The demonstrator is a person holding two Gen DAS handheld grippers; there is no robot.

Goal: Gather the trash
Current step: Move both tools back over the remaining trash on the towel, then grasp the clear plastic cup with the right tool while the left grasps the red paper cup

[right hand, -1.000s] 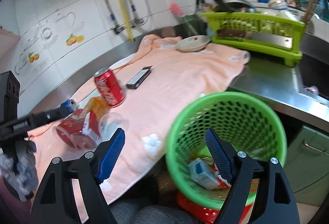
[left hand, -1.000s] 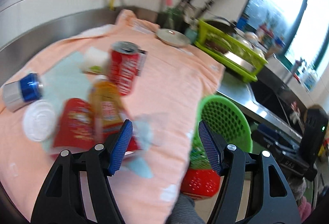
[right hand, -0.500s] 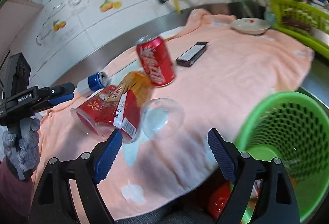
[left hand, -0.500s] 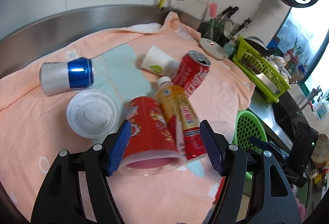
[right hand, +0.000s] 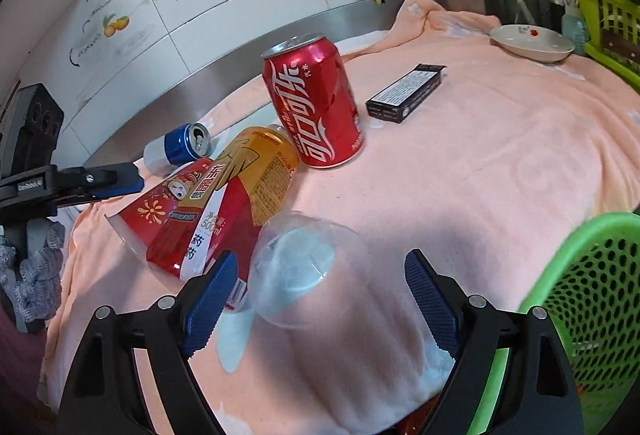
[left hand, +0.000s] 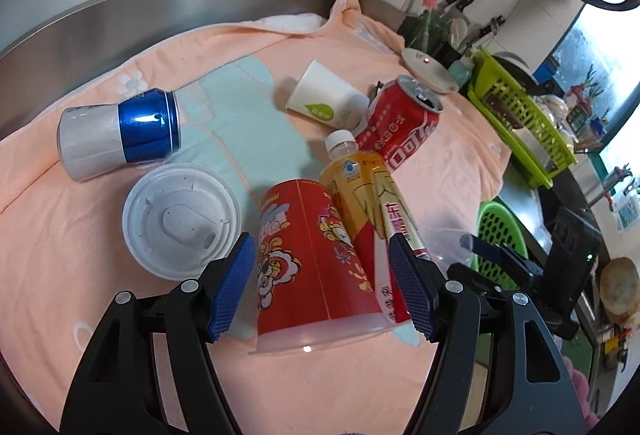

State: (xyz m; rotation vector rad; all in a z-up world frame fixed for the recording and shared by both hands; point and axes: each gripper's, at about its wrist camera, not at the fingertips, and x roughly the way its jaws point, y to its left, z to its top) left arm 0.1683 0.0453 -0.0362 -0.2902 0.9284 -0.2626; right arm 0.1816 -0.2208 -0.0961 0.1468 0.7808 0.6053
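Trash lies on a peach towel [left hand: 60,275]. My left gripper [left hand: 322,285] is open, its fingers on either side of a tipped red paper cup [left hand: 312,259] that lies against a yellow drink bottle [left hand: 368,195]. A red cola can [left hand: 400,127], a white paper cup [left hand: 324,99], a blue-and-white can [left hand: 116,135] and a white lid [left hand: 180,221] lie around. My right gripper [right hand: 318,301] is open around a clear plastic dome lid [right hand: 308,271]. The red cup [right hand: 176,211], bottle [right hand: 260,171] and cola can [right hand: 316,103] lie beyond it.
A green mesh bin [right hand: 584,295] stands below the towel's right edge; it also shows in the left wrist view [left hand: 500,235]. A black box [right hand: 404,93] and a white dish [right hand: 532,43] lie farther back. A lime dish rack [left hand: 520,115] stands at right.
Both grippers swung left from the green bin toward the trash. The left one closed in on the red cup; the right one came down over the clear lid.
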